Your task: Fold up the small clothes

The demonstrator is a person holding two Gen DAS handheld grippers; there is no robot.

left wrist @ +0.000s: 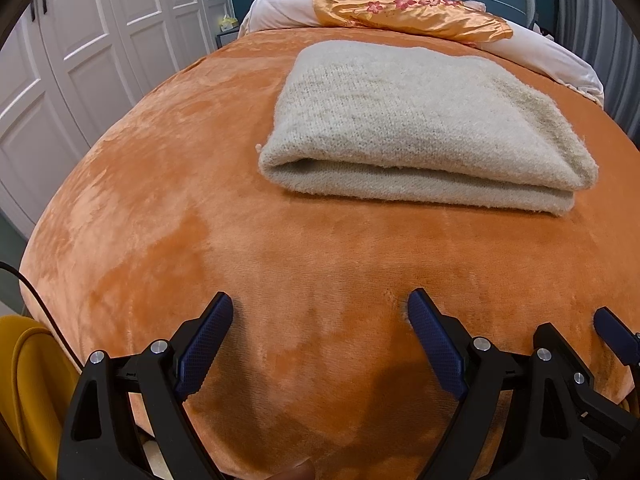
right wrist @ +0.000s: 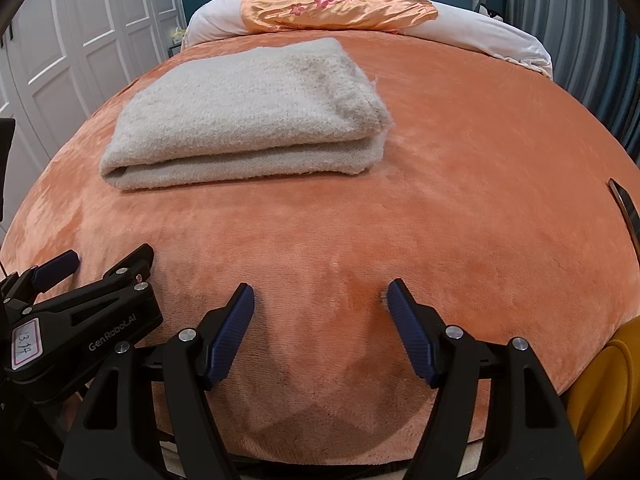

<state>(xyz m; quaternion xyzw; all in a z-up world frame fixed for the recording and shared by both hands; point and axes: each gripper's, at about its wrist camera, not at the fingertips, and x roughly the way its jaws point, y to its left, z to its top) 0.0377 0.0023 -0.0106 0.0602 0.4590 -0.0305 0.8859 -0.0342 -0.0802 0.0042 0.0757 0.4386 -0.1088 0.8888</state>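
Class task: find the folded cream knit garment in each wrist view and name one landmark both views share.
Left wrist: folded cream knit garment lies right of centre, upper half, on the orange blanket.
Right wrist: it lies left of centre, upper half.
Shared landmark: the orange floral satin cloth by the headboard.

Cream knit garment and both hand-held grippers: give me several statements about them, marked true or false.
1. The cream knit garment lies folded on the orange blanket. True.
2. The left hand-held gripper is shut on the garment. False: it is open, holding nothing.
3. The right hand-held gripper is open. True.
4. The garment lies on the floral pillow. False: it lies apart, nearer the grippers.
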